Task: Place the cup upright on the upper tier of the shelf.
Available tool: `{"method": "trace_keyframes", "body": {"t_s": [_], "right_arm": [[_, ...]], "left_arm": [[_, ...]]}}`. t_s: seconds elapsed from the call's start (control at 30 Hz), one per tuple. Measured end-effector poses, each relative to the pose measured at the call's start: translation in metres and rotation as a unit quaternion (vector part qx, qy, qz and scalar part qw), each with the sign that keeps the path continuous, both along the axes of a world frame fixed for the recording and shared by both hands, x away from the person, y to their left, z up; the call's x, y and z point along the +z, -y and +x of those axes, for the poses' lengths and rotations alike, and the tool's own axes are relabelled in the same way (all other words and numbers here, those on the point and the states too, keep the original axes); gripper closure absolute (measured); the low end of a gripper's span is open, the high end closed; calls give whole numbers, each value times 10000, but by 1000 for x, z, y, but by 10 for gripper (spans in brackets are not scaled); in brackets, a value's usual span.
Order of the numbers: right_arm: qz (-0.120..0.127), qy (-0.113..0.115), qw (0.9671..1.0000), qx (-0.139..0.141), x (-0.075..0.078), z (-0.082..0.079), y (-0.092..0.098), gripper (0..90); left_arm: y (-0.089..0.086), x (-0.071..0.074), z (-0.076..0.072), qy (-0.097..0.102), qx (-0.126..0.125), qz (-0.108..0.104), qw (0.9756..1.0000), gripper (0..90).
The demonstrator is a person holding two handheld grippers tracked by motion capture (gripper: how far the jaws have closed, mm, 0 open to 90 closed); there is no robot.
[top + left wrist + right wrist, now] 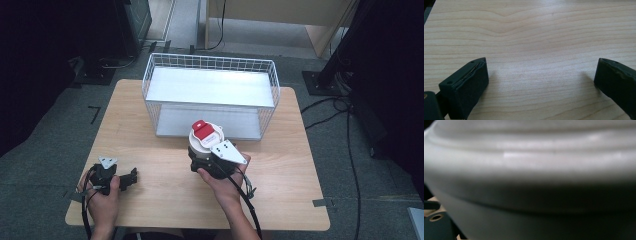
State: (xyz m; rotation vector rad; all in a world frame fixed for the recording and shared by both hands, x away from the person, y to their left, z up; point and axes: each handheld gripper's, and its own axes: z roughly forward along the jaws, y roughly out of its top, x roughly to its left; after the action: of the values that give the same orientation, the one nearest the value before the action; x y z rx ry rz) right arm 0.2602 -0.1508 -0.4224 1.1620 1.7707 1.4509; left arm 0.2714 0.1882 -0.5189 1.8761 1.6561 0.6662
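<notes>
Container point(206, 137), white with red lid, upright at frame centre, pinched by right gripper point(212, 161) fingers just below wire basket point(210, 64), so shelf lies straight up-frame; left gripper point(541, 80) fingers spread, idle over worktop point(150, 170) lower left.

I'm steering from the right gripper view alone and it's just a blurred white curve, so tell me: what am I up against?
Observer: A white container with a red lid; the right gripper is at its near side, on the table.
Operator: Have I got hold of it?
Observer: I cannot tell; the high view hides the jaws behind the hand and grey plate.
Operator: What lies beyond it?
Observer: A white wire basket with two shelves stands just behind the container.
Operator: And the other gripper?
Observer: The left gripper is open over bare wood, near the table's front left.
</notes>
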Motion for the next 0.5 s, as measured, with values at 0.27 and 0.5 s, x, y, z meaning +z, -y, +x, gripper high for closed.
{"method": "trace_keyframes", "body": {"t_s": [0.27, 0.5], "right_arm": [[47, 381, 9993, -14, 28, 1, 1, 90], [59, 621, 9980, -139, 47, 5, 5, 90]], "left_arm": [[0, 0, 0, -7, -2, 0, 10000, 0], [0, 0, 0, -6, -1, -3, 10000, 0]]}}
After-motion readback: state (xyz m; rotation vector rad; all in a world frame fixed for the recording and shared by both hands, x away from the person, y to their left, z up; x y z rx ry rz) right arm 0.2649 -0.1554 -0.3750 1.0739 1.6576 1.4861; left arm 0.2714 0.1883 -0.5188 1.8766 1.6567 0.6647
